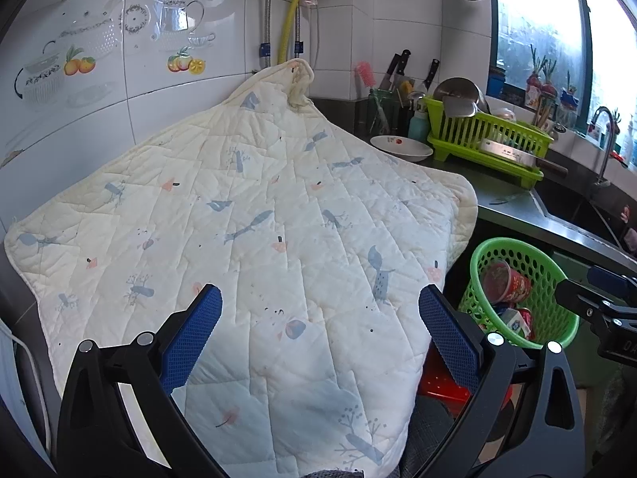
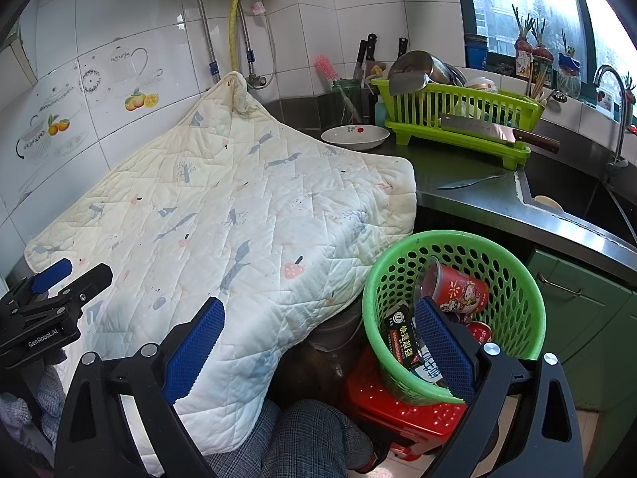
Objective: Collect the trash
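Observation:
A green perforated basket point(image 2: 521, 267) stands on a red stool point(image 2: 378, 398) beside the counter. Inside it are a red printed cup point(image 2: 458, 288), a black packet point(image 2: 400, 338) and a red can point(image 2: 479, 332). My right gripper point(image 2: 318, 342) is open and empty, its right finger point(image 2: 442, 350) in front of the basket's near wall. My left gripper point(image 1: 320, 318) is open and empty above a white quilted cloth point(image 1: 258, 207) spread over the counter. The basket point(image 1: 513, 245) lies to its right, and the right gripper point(image 1: 577, 283) shows at the right edge. No loose trash shows on the cloth.
A green dish rack point(image 2: 458, 119) holds pots and a cleaver point(image 2: 489, 131). A white bowl point(image 2: 354, 135) and a knife point(image 2: 469, 181) lie on the dark counter. The sink point(image 2: 569, 195) and faucet are at the right. A plaid trouser knee point(image 2: 310, 434) is below.

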